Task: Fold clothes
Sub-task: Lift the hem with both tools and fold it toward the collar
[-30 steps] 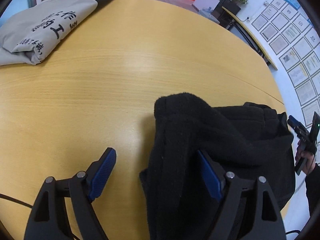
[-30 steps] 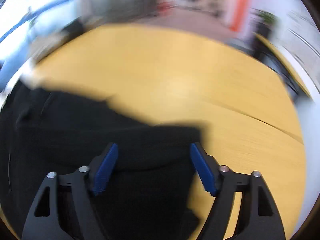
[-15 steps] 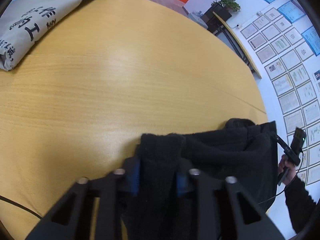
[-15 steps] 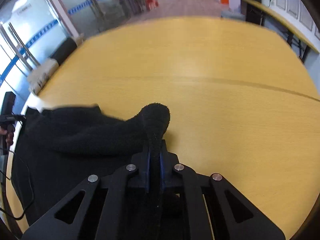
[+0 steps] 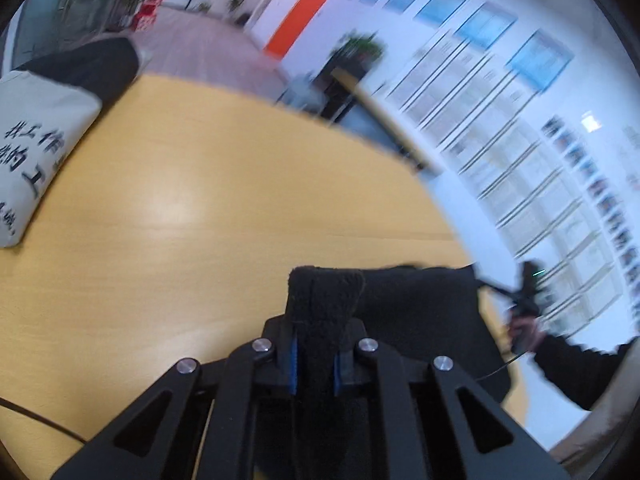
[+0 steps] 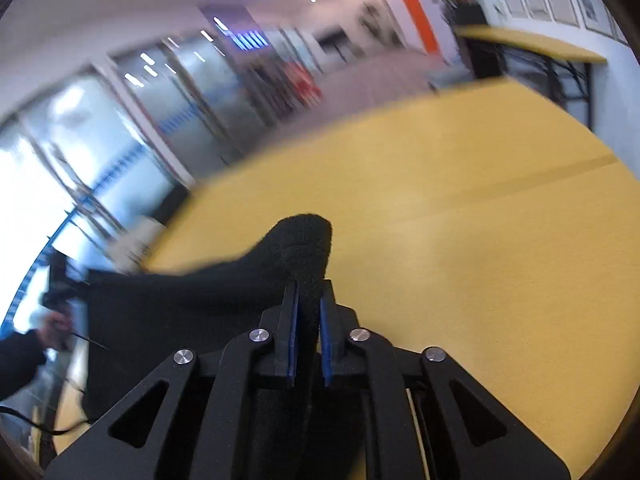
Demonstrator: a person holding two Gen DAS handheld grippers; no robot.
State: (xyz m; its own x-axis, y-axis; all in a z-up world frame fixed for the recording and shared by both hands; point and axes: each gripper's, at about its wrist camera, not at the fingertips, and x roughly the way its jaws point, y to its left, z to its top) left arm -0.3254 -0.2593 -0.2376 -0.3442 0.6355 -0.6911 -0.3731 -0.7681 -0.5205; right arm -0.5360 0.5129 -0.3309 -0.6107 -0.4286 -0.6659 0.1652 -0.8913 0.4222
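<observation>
A black fleece garment [image 5: 416, 312] hangs stretched between my two grippers above the yellow wooden table [image 5: 208, 216]. My left gripper [image 5: 315, 364] is shut on one bunched end of it, which sticks up between the blue pads. My right gripper [image 6: 307, 340] is shut on the other end of the black garment [image 6: 176, 312], whose cloth runs off to the left. In the left wrist view the right gripper shows at the far right in a hand, and in the right wrist view the left gripper shows at the far left.
A folded grey garment [image 5: 36, 152] with black printed characters lies at the table's far left, with a dark garment [image 5: 92, 68] behind it. A seam [image 6: 520, 184] crosses the tabletop. A side table and plant [image 6: 516, 44] stand beyond the table's far edge.
Both grippers went from open to shut on the black garment's ends, then lifted and tilted up, so more of the room shows. The garment is now raised and stretched between them.
</observation>
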